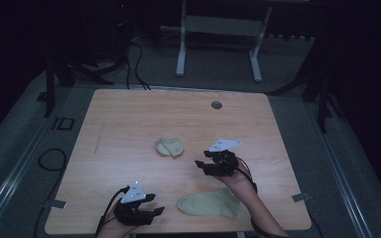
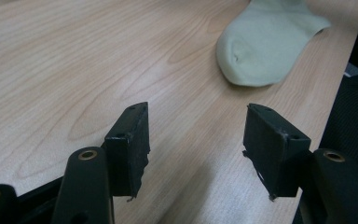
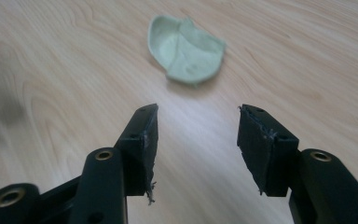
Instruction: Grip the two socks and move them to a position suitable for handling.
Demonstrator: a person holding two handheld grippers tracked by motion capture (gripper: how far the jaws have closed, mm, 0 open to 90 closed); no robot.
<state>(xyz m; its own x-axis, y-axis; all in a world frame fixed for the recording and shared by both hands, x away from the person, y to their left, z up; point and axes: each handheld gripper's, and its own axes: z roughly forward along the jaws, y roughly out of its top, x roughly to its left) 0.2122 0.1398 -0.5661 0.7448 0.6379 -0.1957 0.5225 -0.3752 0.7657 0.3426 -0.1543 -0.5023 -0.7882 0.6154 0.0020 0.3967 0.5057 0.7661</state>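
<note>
A flat pale green cotton sock [image 1: 210, 204] lies near the front edge of the wooden surface [image 1: 129, 119]; a folded pale green sock [image 1: 169, 147] sits mid-surface. The left claw [image 1: 155, 210] and right claw [image 1: 202, 164] both gape, empty.

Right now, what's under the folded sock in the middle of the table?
The folded sock lies directly on the wooden table; bare wood shows all round it. Whatever is tucked inside its folds is covered.
</note>
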